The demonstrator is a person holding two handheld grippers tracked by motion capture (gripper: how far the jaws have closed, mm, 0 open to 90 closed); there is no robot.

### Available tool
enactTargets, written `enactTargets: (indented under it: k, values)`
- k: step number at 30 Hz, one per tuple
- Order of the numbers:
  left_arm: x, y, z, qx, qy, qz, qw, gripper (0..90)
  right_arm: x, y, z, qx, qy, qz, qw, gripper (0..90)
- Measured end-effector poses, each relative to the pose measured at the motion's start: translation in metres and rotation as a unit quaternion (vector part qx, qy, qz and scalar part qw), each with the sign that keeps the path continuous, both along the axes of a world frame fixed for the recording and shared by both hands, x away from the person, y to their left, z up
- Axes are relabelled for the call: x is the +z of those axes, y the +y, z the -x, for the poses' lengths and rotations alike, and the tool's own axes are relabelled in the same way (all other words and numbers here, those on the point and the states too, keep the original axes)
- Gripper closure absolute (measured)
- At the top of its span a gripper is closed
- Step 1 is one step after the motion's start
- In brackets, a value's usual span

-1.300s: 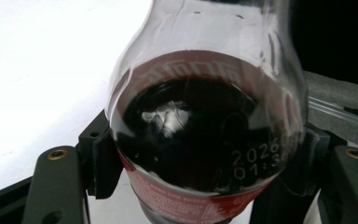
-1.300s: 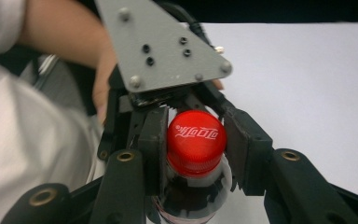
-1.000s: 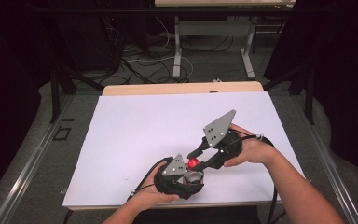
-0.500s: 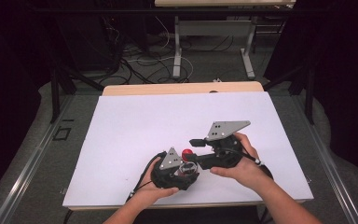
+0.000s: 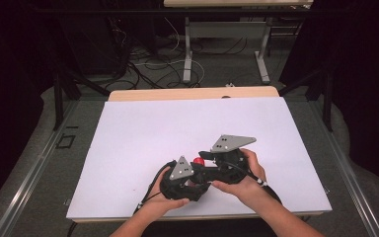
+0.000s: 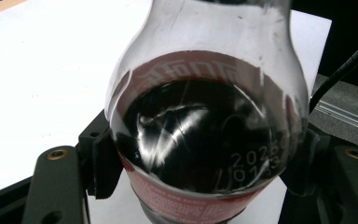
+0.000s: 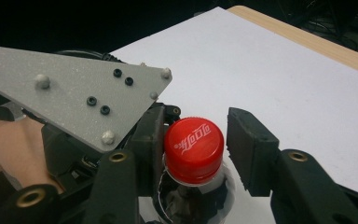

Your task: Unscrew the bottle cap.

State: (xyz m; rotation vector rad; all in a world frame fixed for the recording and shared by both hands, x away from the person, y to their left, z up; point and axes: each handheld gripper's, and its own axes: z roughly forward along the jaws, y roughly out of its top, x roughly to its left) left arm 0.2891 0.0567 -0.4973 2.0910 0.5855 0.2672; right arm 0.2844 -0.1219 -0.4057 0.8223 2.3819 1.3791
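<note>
A clear cola bottle (image 6: pixel 200 140) with dark drink and a red label stands upright near the table's front edge. My left gripper (image 6: pixel 200 163) is shut on its belly, a jaw pressing each side. The bottle's red cap (image 7: pixel 193 154) shows in the high view as a small red cap (image 5: pixel 198 160). My right gripper (image 7: pixel 196 135) comes from the right and straddles the cap: its left jaw lies against the cap and a thin gap remains at its right jaw. In the high view the left gripper (image 5: pixel 185 178) and right gripper (image 5: pixel 205 157) meet at the bottle.
The white board (image 5: pixel 177 128) covers the table, with a wooden strip (image 5: pixel 192 94) along its far edge. Beyond it, cables (image 5: pixel 148 64) and table legs (image 5: pixel 188 49) lie on the floor. The left gripper's grey plate (image 7: pixel 74 98) sits close beside the right jaws.
The right gripper has swung down and left from the bottle's upper right, bringing its jaws level around the cap. The left hand shifted the bottle slightly left.
</note>
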Motion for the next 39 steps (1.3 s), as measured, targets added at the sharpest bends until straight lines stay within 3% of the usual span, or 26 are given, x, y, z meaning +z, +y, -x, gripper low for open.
enactTargets:
  k: [2, 6, 10, 13, 15, 16, 20, 22, 23, 25, 27, 30, 33, 35, 36, 39]
  values:
    - [0.000, 0.000, 0.000, 0.000, -0.001, -0.001, 1.0000, 29.3, 0.000, 0.000, 0.001, -0.003, 0.007, 0.000, 1.0000, 59.6]
    - [0.001, 0.000, 0.001, -0.007, -0.001, 0.001, 1.0000, 29.4, 0.001, -0.005, -0.001, 0.021, 0.013, 0.003, 0.9997, 59.8]
    - [0.001, 0.001, 0.001, -0.014, -0.003, 0.000, 0.9999, 29.4, 0.002, -0.012, -0.009, 0.067, 0.017, 0.002, 0.9976, 59.9]
    - [-0.001, 0.000, 0.001, -0.016, 0.000, 0.004, 0.9999, 29.4, 0.001, -0.016, -0.021, 0.117, 0.027, -0.002, 0.9928, 60.1]
    - [-0.001, 0.000, 0.001, -0.022, 0.003, -0.002, 0.9997, 29.4, 0.002, -0.019, -0.029, 0.165, 0.027, 0.012, 0.9859, 60.3]
    - [-0.001, 0.000, 0.001, -0.026, 0.001, -0.004, 0.9997, 29.4, 0.003, -0.019, -0.032, 0.175, 0.025, 0.014, 0.9842, 60.3]
    - [-0.001, -0.002, 0.002, -0.042, -0.001, -0.004, 0.9991, 29.4, 0.008, -0.020, -0.041, 0.254, 0.010, 0.047, 0.9659, 60.5]
    - [-0.001, -0.002, 0.003, -0.049, 0.001, 0.000, 0.9988, 29.4, 0.009, -0.020, -0.045, 0.280, 0.013, 0.050, 0.9585, 60.6]
    - [-0.001, -0.002, 0.003, -0.052, 0.001, 0.001, 0.9986, 29.4, 0.010, -0.020, -0.047, 0.299, 0.006, 0.054, 0.9528, 60.6]
    - [-0.001, -0.002, 0.003, -0.056, -0.005, -0.003, 0.9984, 29.4, 0.010, -0.020, -0.049, 0.318, 0.006, 0.057, 0.9463, 60.6]
    - [-0.002, -0.002, 0.003, -0.055, -0.004, -0.002, 0.9985, 29.4, 0.011, -0.019, -0.050, 0.330, 0.002, 0.063, 0.9421, 60.6]
    - [-0.002, -0.002, 0.003, -0.050, 0.003, 0.001, 0.9987, 29.4, 0.011, -0.017, -0.049, 0.325, 0.000, 0.066, 0.9433, 60.2]
    - [-0.002, -0.001, 0.001, -0.042, 0.001, -0.002, 0.9991, 29.3, 0.013, -0.017, -0.046, 0.290, 0.005, 0.056, 0.9552, 52.5]
    - [-0.002, -0.001, 0.000, -0.033, 0.000, -0.001, 0.9995, 29.3, 0.015, -0.017, -0.041, 0.263, 0.006, 0.035, 0.9641, 48.6]
    - [-0.002, 0.000, 0.000, -0.030, 0.004, 0.002, 0.9995, 29.4, 0.016, -0.017, -0.037, 0.242, 0.002, 0.026, 0.9700, 48.5]
    - [-0.002, 0.000, 0.000, -0.015, 0.004, 0.001, 0.9999, 29.3, 0.018, -0.017, -0.028, 0.183, 0.001, 0.025, 0.9828, 48.6]
